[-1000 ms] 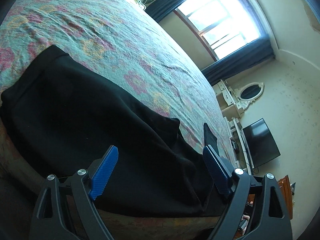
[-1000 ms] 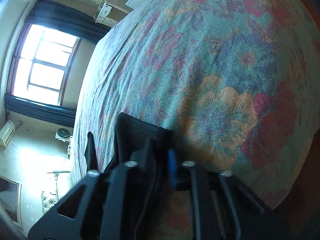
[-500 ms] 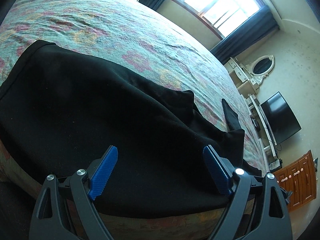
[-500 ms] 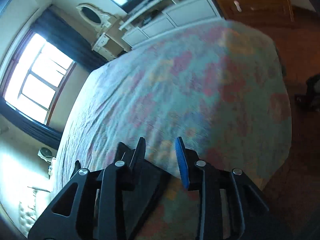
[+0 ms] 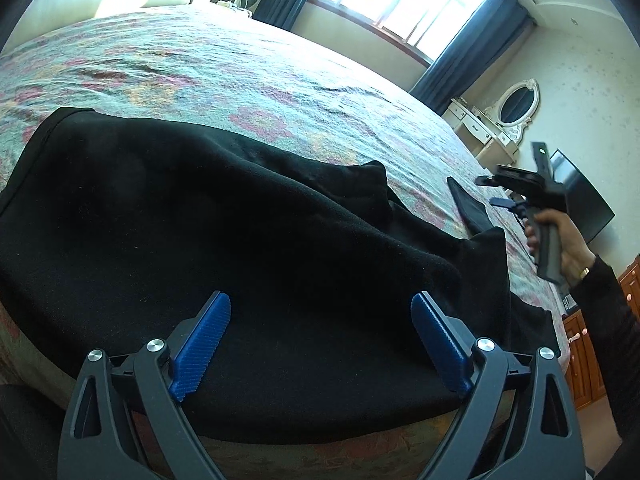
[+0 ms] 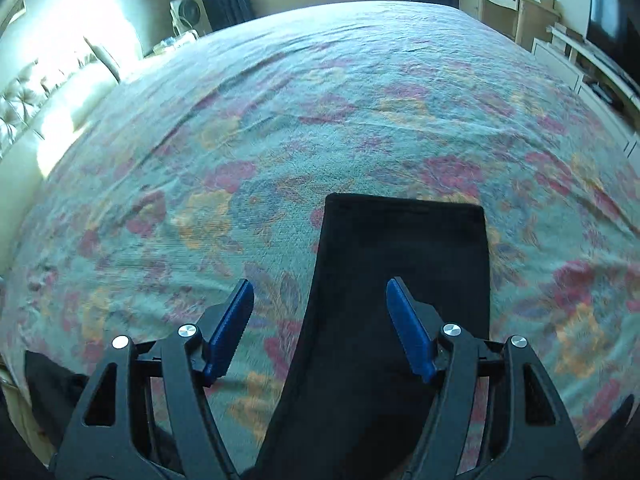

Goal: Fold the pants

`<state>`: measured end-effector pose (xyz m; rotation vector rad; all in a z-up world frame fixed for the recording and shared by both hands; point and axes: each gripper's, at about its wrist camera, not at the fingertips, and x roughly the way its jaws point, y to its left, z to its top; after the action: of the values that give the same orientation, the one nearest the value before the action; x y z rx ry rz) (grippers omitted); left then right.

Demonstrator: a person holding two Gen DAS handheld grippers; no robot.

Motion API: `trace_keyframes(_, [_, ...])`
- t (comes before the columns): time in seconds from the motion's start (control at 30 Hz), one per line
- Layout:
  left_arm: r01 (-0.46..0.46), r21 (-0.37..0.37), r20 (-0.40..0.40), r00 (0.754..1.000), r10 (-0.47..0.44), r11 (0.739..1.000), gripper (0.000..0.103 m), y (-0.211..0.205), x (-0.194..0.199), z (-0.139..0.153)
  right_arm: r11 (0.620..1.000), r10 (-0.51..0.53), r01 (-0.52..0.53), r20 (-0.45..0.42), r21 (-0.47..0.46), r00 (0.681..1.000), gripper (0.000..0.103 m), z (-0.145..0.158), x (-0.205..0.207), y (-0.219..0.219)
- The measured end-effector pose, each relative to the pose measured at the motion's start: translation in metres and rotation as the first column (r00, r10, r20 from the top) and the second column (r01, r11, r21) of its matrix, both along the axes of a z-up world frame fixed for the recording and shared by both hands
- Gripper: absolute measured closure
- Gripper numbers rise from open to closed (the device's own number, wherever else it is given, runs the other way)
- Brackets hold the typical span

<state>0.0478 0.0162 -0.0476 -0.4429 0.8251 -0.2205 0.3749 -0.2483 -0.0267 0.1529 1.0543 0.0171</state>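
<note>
Black pants (image 5: 240, 232) lie rumpled across the near edge of a floral bedspread (image 5: 224, 68). My left gripper (image 5: 320, 340) is open and empty, hovering just above the pants' near part. In the right wrist view one flat pant leg (image 6: 404, 264) stretches away over the bedspread (image 6: 320, 92), its hem end squared off. My right gripper (image 6: 320, 328) is open and empty above that leg; it also shows in the left wrist view (image 5: 500, 192), held in a hand off the far right of the pants.
A window with dark curtains (image 5: 400, 4) is behind the bed. A white dresser with an oval mirror (image 5: 516, 104) and a TV (image 5: 580, 200) stand at the right. A cushioned headboard (image 6: 44, 108) is at the left. Wooden drawers (image 5: 588, 344) stand by the bed's corner.
My right gripper has let go of the pant leg, opened and swung round to look along the bed. The leg now lies flat. My left view has tilted up.
</note>
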Motion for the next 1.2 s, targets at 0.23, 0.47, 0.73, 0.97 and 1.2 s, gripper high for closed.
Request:
trace_keyframes(0.23, [0.001,-0.021,0.002,1.0,-0.001,1.0,0.011,0.004,-0.001,-0.001,0.978,-0.013,-0.019,-0.152,-0.208,0.988,0.054,-0.059,0.045,0.005])
trace_keyframes(0.47, [0.001,0.007,-0.004,1.0,-0.001,1.0,0.011,0.001,0.001,0.001,0.995,-0.082,0.082,0.005,0.049,0.997,0.096,-0.01,-0.008,-0.062])
trace_keyframes(0.73, [0.008,-0.093,-0.044,0.999,-0.012,0.996,0.011,-0.01,0.002,0.013,0.964,-0.206,0.154,0.241,0.217,0.948,0.096,0.074,-0.151,-0.17])
trace_keyframes(0.97, [0.144,-0.176,-0.024,0.988,-0.15,0.974,0.011,-0.072,-0.006,0.028,0.926,-0.328,0.251,0.27,0.284,0.905,0.096,0.073,-0.256,-0.243])
trace_keyframes(1.2, [0.204,-0.315,-0.06,0.97,-0.234,0.927,0.011,-0.122,-0.008,0.021,0.852,-0.429,0.334,0.173,0.403,0.887,0.096,0.02,-0.304,-0.279])
